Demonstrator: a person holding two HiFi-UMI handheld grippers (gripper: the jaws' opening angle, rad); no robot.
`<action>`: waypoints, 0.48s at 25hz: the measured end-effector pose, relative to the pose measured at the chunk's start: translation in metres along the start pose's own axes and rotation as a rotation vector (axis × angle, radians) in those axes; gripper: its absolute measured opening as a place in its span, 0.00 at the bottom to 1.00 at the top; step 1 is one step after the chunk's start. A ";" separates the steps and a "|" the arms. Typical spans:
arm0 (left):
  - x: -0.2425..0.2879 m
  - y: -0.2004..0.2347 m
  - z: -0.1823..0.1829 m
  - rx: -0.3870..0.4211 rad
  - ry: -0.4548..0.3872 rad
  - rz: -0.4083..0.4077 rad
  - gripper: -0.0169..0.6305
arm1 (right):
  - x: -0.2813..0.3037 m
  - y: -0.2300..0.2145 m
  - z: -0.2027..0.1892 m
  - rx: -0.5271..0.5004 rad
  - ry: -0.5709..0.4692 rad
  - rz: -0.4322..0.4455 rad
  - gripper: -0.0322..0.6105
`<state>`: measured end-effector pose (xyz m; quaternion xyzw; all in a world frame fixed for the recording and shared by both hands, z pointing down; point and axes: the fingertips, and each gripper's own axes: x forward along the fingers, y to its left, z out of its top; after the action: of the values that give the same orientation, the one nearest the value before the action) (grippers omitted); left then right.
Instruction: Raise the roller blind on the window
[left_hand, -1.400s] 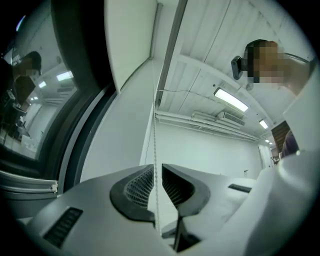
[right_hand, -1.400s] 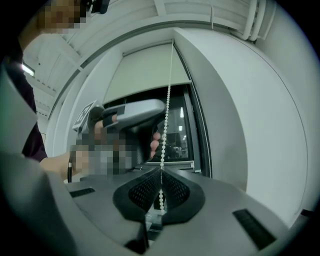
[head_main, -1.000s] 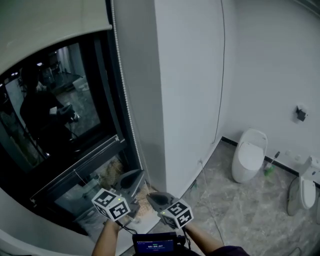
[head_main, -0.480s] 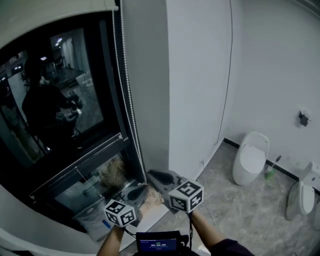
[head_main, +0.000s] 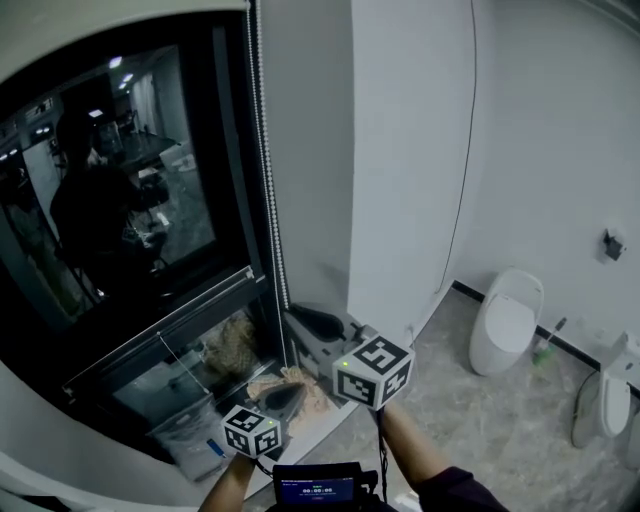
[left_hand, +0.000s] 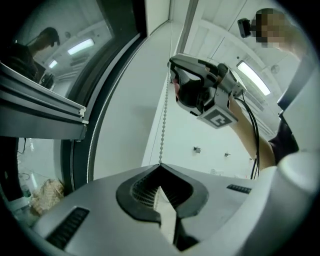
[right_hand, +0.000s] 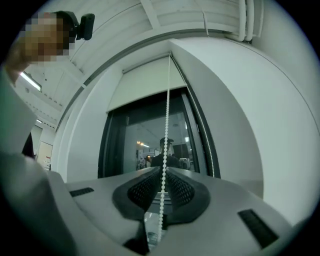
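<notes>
The roller blind (head_main: 110, 35) is rolled high, showing only along the top of the dark window (head_main: 130, 220). Its white bead chain (head_main: 270, 180) hangs down the window's right frame. In the head view my right gripper (head_main: 318, 322) points up at the chain beside the sill. My left gripper (head_main: 284, 398) is lower and nearer me. In the left gripper view the bead chain (left_hand: 164, 120) ends in the pinched tips of my left gripper (left_hand: 160, 167). In the right gripper view the bead chain (right_hand: 166, 125) runs between the jaws of my right gripper (right_hand: 163, 172), which are closed to the chain's width.
A white wall (head_main: 410, 150) stands just right of the window. On the marble floor are a white toilet (head_main: 505, 320) and a second fixture (head_main: 598, 395) further right. A heap of straw-like stuff (head_main: 290, 385) and a plastic bag (head_main: 190, 425) lie below the window.
My right gripper has risen along the chain, from beside the left gripper to well above it. My left gripper has dropped lower and nearer me. The head view has swung left.
</notes>
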<state>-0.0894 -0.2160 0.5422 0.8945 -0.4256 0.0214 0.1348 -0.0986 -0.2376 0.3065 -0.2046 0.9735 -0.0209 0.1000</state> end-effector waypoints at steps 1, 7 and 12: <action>0.001 -0.001 -0.006 -0.001 0.014 -0.006 0.04 | 0.002 0.000 0.000 -0.006 0.007 -0.004 0.07; -0.003 -0.002 -0.044 -0.041 0.074 -0.005 0.04 | -0.004 -0.002 -0.018 -0.045 0.018 -0.045 0.06; -0.023 0.008 -0.012 -0.081 0.006 -0.028 0.05 | -0.026 -0.002 -0.043 -0.052 0.058 -0.078 0.06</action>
<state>-0.1093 -0.1998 0.5515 0.8941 -0.4132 0.0049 0.1725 -0.0831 -0.2288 0.3532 -0.2443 0.9675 -0.0054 0.0655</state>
